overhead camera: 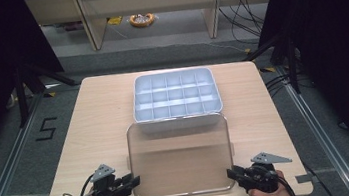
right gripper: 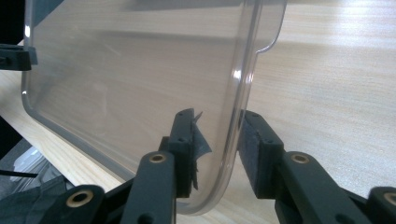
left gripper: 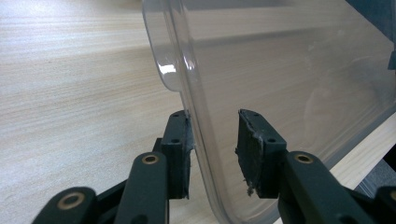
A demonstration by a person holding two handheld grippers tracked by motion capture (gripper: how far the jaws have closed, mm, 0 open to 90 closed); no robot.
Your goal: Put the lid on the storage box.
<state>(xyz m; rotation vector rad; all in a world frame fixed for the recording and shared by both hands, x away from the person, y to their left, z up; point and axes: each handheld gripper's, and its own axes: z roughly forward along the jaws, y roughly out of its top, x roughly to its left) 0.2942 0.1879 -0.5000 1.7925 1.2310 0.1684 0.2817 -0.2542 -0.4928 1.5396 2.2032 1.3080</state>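
Observation:
A clear plastic lid (overhead camera: 179,155) lies across the near half of the wooden table (overhead camera: 99,117), its far edge against the front wall of a pale blue compartment box (overhead camera: 137,95). My left gripper (overhead camera: 135,182) is shut on the lid's near left corner. In the left gripper view the curved rim of the lid (left gripper: 289,70) runs between the pads of that gripper (left gripper: 212,140). My right gripper (overhead camera: 231,173) is shut on the near right corner. In the right gripper view the lid (right gripper: 130,70) has its rim caught between that gripper's (right gripper: 217,135) two pads.
The box holds several empty compartments and sits mid-table toward the back. Bare wood flanks the lid on both sides. Beyond the table are desk legs, a yellow cable coil (overhead camera: 142,20) and a floor mark "5" (overhead camera: 45,129). Dark stand legs rise at both sides.

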